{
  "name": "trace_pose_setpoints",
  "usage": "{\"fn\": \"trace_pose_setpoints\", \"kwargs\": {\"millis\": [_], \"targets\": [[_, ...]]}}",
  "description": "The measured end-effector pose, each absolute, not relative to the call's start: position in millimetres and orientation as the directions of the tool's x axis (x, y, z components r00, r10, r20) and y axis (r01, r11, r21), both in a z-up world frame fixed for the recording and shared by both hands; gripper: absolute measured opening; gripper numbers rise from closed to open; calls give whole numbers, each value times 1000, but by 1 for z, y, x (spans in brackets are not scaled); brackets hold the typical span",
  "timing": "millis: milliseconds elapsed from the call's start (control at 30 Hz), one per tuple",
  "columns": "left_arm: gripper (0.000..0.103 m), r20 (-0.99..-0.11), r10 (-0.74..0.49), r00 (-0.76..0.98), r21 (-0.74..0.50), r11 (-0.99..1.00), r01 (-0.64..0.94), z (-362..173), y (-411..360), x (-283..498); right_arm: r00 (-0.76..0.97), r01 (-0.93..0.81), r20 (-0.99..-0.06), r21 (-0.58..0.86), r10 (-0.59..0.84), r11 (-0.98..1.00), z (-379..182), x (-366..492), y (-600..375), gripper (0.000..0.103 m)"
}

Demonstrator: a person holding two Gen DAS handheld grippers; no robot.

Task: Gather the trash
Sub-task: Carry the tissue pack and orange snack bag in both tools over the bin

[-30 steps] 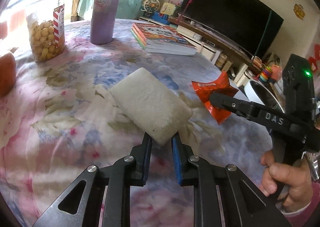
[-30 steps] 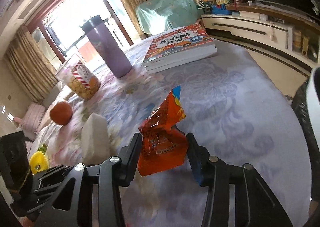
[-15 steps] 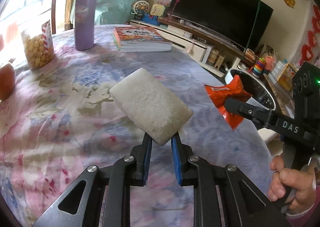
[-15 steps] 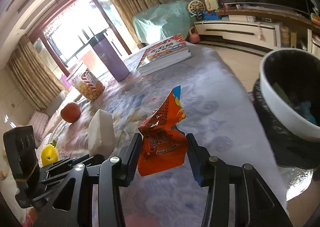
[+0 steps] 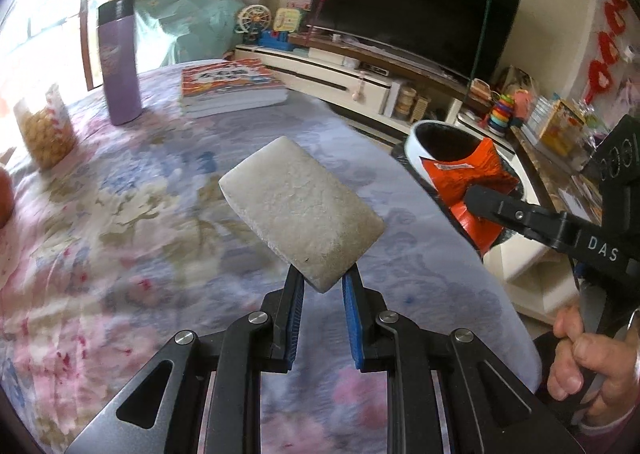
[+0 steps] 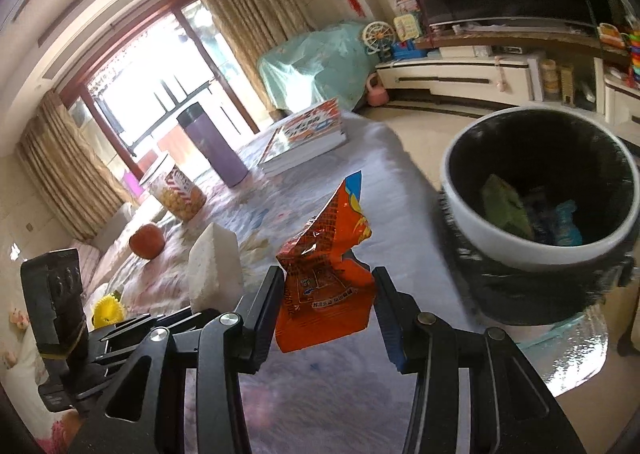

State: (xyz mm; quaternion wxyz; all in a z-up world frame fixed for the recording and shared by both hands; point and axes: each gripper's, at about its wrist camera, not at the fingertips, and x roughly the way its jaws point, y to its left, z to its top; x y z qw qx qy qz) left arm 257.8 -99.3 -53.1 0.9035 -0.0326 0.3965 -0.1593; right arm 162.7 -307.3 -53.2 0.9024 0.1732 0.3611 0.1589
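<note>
My left gripper (image 5: 323,282) is shut on the near corner of a pale grey-white block (image 5: 300,210), held in the air above the flowered tablecloth (image 5: 120,238). My right gripper (image 6: 326,286) is shut on a crumpled orange snack wrapper (image 6: 326,278), which also shows as the orange wrapper (image 5: 468,182) in the left wrist view, just in front of the bin. A white-rimmed waste bin with a black liner (image 6: 536,190) stands off the table's right edge; several bits of trash lie inside. The block (image 6: 216,266) and left gripper sit to the wrapper's left.
On the table stand a purple flask (image 5: 120,62), a stack of books (image 5: 232,86), a jar of yellow snacks (image 5: 44,130) and an orange-red fruit (image 6: 146,240). A TV and low cabinet (image 5: 400,70) line the far wall. A hand (image 5: 588,346) grips the right tool.
Both grippers have carried their loads to the right, off towards the table's edge. The bin has come into full view and sits much closer to the wrapper.
</note>
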Motion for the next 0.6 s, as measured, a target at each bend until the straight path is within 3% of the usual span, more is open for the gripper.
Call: {"fn": "trace_pose_setpoints", "kwargs": {"millis": [600], "targets": [[18,-700,-385,602,-166,907,388,-44,-163,272,763,-49,-567,429,311,902,-38,141,-375,46]]}}
